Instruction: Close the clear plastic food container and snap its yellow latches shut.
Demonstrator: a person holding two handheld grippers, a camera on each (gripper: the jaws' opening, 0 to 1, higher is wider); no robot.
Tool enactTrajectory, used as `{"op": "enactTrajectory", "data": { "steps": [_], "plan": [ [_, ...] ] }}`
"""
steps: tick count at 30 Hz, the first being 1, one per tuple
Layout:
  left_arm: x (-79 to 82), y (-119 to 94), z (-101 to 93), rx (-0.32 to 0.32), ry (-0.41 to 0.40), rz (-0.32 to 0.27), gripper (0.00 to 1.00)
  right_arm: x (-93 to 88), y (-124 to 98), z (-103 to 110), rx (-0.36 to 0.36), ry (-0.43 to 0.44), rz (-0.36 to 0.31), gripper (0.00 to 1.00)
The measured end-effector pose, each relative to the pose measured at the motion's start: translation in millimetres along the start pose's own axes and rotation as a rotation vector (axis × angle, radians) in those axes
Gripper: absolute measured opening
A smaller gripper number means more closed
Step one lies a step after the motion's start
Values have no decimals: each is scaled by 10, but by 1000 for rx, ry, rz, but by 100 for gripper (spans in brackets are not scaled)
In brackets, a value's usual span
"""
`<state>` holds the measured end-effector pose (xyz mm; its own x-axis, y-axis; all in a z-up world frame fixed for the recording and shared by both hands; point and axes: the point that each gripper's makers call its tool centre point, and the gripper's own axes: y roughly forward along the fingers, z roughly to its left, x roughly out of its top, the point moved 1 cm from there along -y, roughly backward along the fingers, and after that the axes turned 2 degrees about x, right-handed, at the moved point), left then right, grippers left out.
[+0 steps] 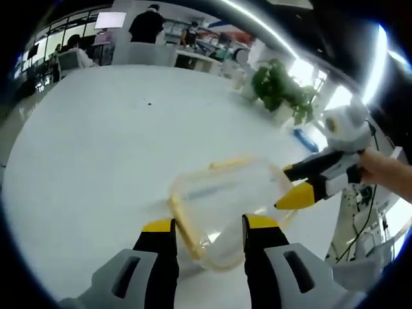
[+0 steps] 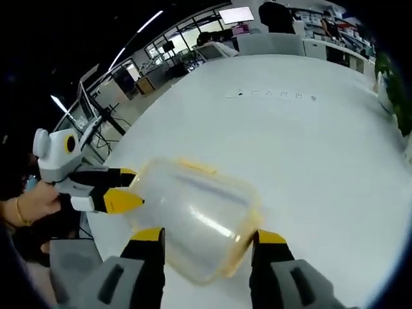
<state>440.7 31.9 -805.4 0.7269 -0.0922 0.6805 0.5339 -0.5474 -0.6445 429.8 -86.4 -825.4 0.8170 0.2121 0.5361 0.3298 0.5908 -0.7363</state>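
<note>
The clear plastic food container with yellow rim rests on the round white table (lid on); left gripper and right gripper both spread around it

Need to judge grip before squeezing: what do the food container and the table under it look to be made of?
The food container looks like clear, slightly frosted plastic: the table shows through its walls, with soft glare streaks. Its yellow latches and rim look like opaque plastic, probably smooth. The table looks like a smooth, matte-to-satin white surface, possibly laminate; the material itself cannot be told.
</note>
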Motion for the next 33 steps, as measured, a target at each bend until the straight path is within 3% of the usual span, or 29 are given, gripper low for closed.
{"op": "enactTrajectory", "data": {
  "steps": [5, 6, 15, 26, 33],
  "plan": [
    [-41, 68, 35, 16, -10, -11, 37, 9, 20, -2, 8, 18, -3, 49],
    [-51, 58, 58, 27, -7, -10, 37, 69, 58, 64, 53, 53, -42, 48],
    [-39, 65, 74, 33, -7, -6, 37, 62, -22, 29, 21, 47, -45, 47],
    [-7, 38, 164, 51, -15, -26, 37, 156, 89, 42, -13, 58, -70, 49],
    [52, 21, 317, 58, -14, -36, 38, 246, 189, 86, -21, 60, -76, 49]
  ]
}}
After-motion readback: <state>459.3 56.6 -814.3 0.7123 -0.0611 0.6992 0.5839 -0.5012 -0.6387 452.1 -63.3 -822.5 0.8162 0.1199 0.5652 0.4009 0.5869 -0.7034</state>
